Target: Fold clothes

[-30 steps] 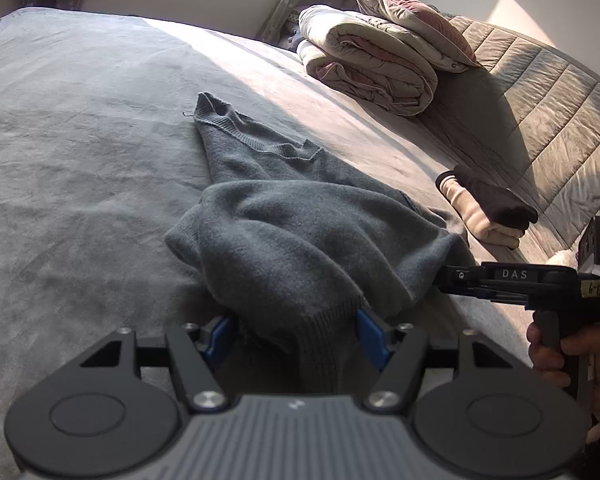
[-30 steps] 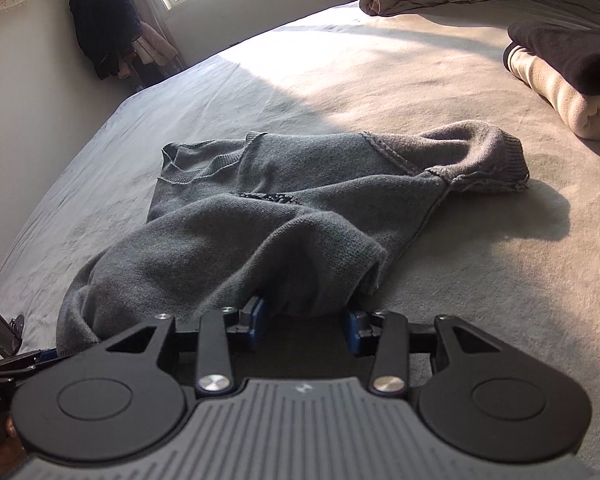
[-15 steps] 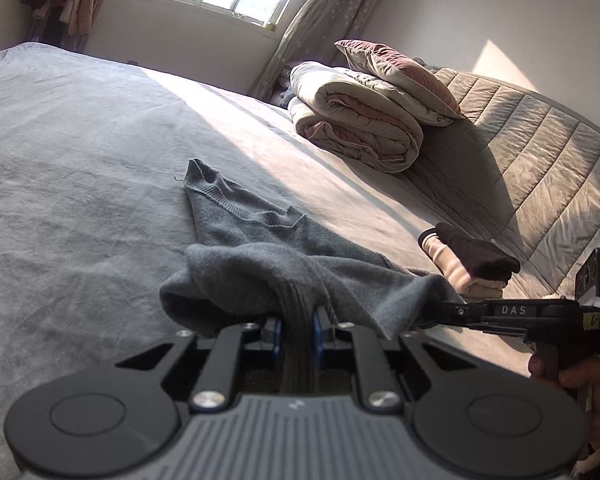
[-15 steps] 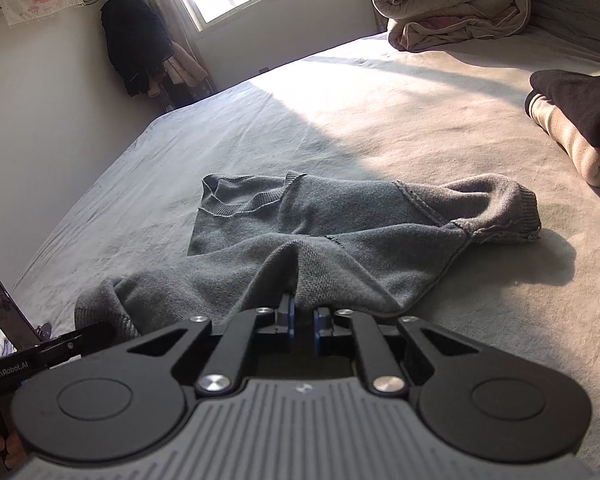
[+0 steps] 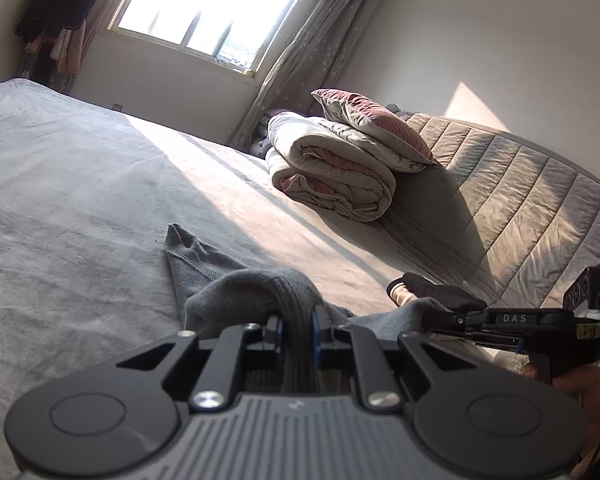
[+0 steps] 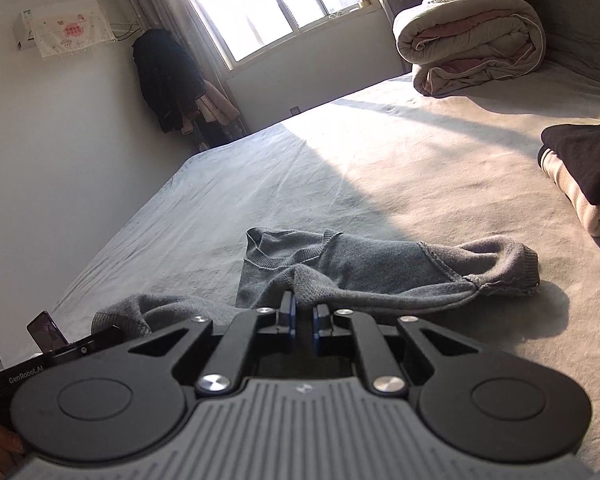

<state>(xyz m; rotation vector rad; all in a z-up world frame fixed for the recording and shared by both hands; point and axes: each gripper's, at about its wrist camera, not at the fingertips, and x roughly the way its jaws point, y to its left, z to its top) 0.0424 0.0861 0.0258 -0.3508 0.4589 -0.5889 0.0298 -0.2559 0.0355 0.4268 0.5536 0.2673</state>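
I have both tools clamped on the grey sweater (image 6: 380, 268), which lies crumpled on the bed (image 6: 380, 168) just ahead of me: the left hand-held gripper (image 5: 296, 322) pinches a ribbed edge, probably the hem or a cuff, and the right hand-held gripper (image 6: 303, 314) bites a fold of the knit body. Its neckline and one sleeve sprawl on the cover beyond. I judge the fold has barely begun; the garment is not yet spread flat, so squaring it, turning in the sleeves and doubling it over all remain. A small stack of folded clothes (image 6: 584, 172) sits to the right, which suggests other pieces are already done. Readable writing: "DAS" on the right tool's side in the left view, "GenRobot.AI" on the left tool's side in the right view. A small handwritten tag nearby is too blurred to read.
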